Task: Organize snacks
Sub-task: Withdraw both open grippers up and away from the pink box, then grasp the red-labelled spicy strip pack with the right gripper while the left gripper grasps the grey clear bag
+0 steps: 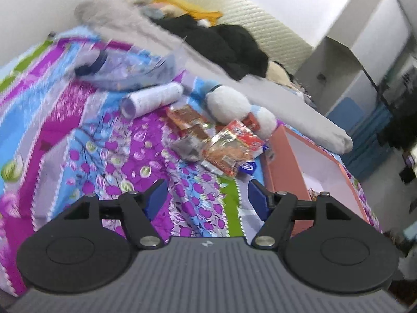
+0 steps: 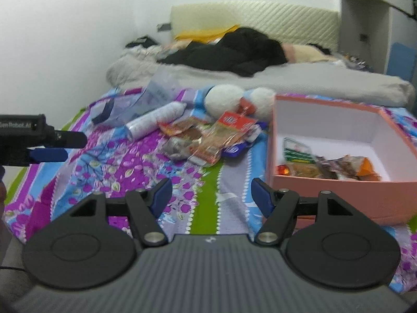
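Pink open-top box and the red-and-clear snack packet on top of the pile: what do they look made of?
Pink open-top box: likely rigid cardboard, matte pink outside, plain white inside; its walls stand straight with crisp folded corners.

Red-and-clear snack packet: thin plastic film, glossy; it crinkles, catches glints, and its contents show through the clear part. The red header may be printed film or card; too blurred to tell.

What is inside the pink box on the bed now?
The pink box holds a few snack packets, one green-striped, lying along its near wall. That wall hides the floor nearest the camera.
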